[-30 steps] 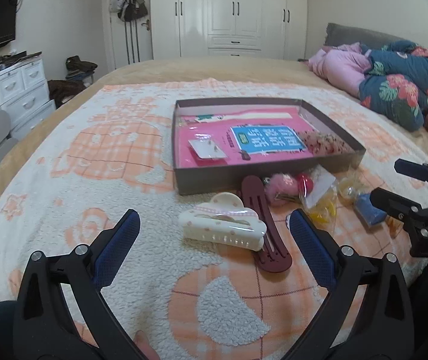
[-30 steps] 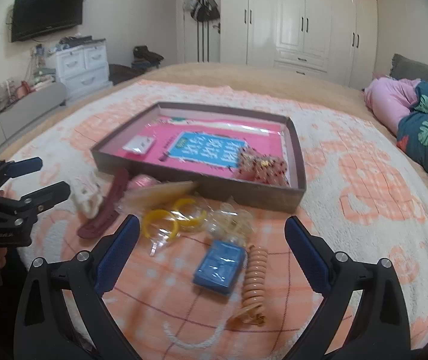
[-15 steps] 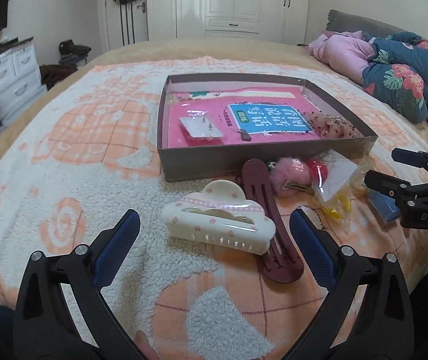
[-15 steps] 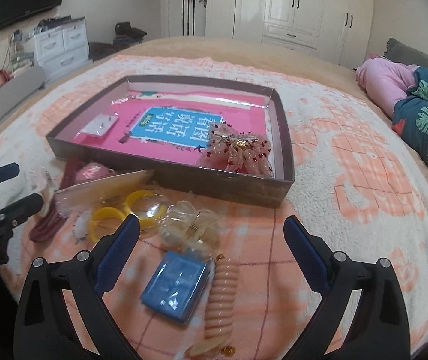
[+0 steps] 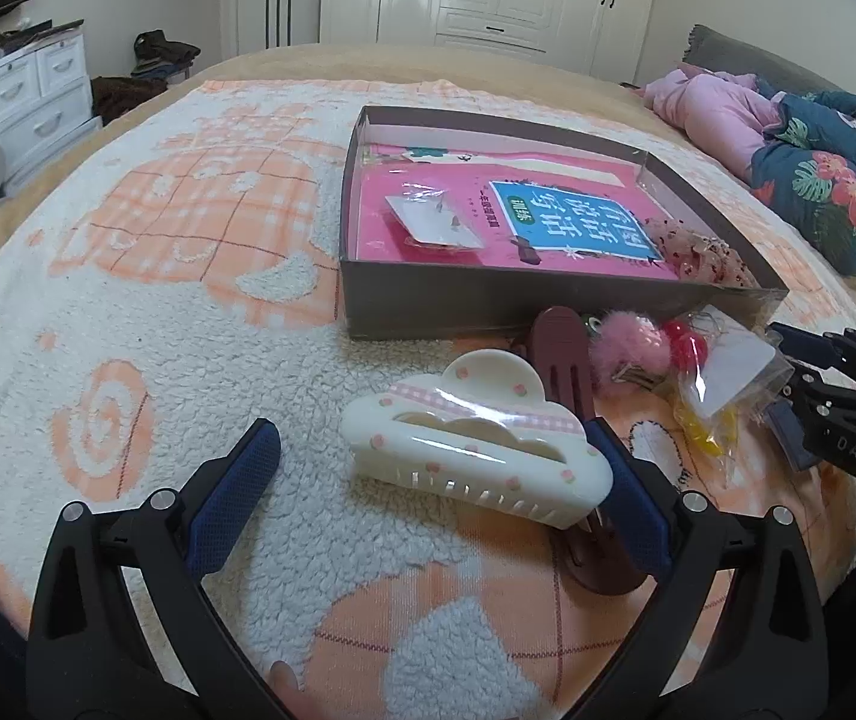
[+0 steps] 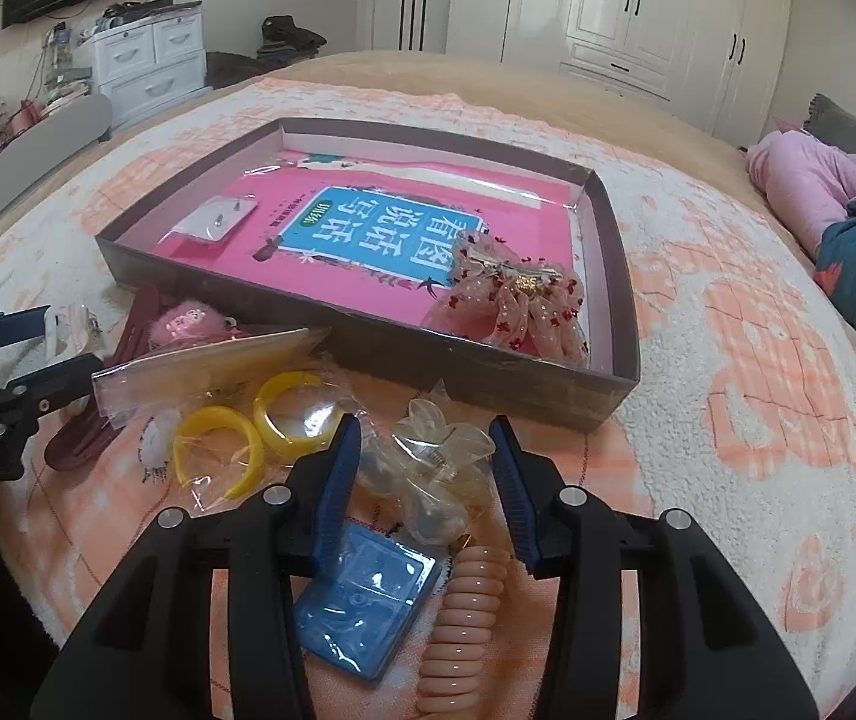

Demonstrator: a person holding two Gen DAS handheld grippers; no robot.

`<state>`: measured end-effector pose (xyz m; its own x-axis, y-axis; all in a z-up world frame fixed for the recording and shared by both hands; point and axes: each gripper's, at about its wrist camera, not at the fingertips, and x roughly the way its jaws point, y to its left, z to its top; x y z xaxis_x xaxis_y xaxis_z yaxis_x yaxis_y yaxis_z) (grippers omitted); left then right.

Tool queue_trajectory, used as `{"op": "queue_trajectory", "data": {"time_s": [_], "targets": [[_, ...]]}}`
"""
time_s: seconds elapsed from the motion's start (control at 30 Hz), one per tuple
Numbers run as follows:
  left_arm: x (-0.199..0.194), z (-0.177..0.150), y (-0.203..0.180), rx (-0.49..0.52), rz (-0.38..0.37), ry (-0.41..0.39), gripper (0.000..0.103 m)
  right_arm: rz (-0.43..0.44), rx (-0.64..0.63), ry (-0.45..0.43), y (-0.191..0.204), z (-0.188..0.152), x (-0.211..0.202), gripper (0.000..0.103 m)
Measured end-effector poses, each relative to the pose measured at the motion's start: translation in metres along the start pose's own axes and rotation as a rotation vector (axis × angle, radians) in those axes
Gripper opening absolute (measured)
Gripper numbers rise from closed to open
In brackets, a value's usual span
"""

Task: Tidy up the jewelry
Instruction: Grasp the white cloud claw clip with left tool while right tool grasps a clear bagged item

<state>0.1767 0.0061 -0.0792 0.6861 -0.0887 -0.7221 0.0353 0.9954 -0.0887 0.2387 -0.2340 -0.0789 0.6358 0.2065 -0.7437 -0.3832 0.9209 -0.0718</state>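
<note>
Bed blanket (image 5: 146, 324), fleecy white with orange check patches: covers the whole work surface.

Shallow brown box (image 6: 604, 222), on the blanket at centre-far: holds a pink book with a blue panel (image 6: 380, 234), a small carded pair of earrings in plastic (image 6: 215, 219) at its left end, and a sheer pink bow clip with red dots (image 6: 517, 300) in its near right corner.

Left gripper (image 5: 433, 480), near left: jaws stand wide apart around the cream cloud-shaped claw clip (image 5: 475, 450), which lies on the blanket just in front of the box's near wall. The left pad is clear of the clip; the right pad sits at its right end, contact not certain.

Right gripper (image 6: 428, 468), near right: jaws closing, with a clear plastic claw clip in a wrapper (image 6: 439, 456) between the pads; the pads look short of pressing it.

Dark red flat hair clip (image 5: 571, 372): lies behind and under the cream clip's right end.

Yellow bangles in a clear bag (image 6: 248, 438): left of the right gripper.

Blue square case (image 6: 362, 594): near, under the right gripper.

Peach spiral hair tie (image 6: 463, 612): just right of the blue case.

Pink pompom tie (image 5: 625, 345): against the box's near wall.
</note>
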Motion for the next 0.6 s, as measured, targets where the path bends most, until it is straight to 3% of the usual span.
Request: {"op": "queue_trajectory", "data": {"time_s": [0.23,0.33,0.37,0.4,0.6], "targets": [[0.002,0.001,-0.003,0.013,0.001,-0.003,0.088,0.024,0.057,-0.081,-0.008,0.003,-0.018,0.037],[0.002,0.002,-0.007,0.029,0.0,-0.002,0.077,0.025,0.078,-0.095,-0.012,0.005,-0.021,0.037],[0.002,0.002,-0.008,0.035,-0.001,-0.003,0.067,0.025,0.082,-0.101,-0.013,0.005,-0.022,0.037],[0.001,0.002,-0.009,0.042,-0.003,-0.007,0.064,0.028,0.087,-0.107,-0.014,0.005,-0.024,0.037],[-0.007,0.002,-0.016,0.075,0.01,-0.025,0.062,0.03,0.122,-0.137,-0.021,0.005,-0.032,0.037]]}}
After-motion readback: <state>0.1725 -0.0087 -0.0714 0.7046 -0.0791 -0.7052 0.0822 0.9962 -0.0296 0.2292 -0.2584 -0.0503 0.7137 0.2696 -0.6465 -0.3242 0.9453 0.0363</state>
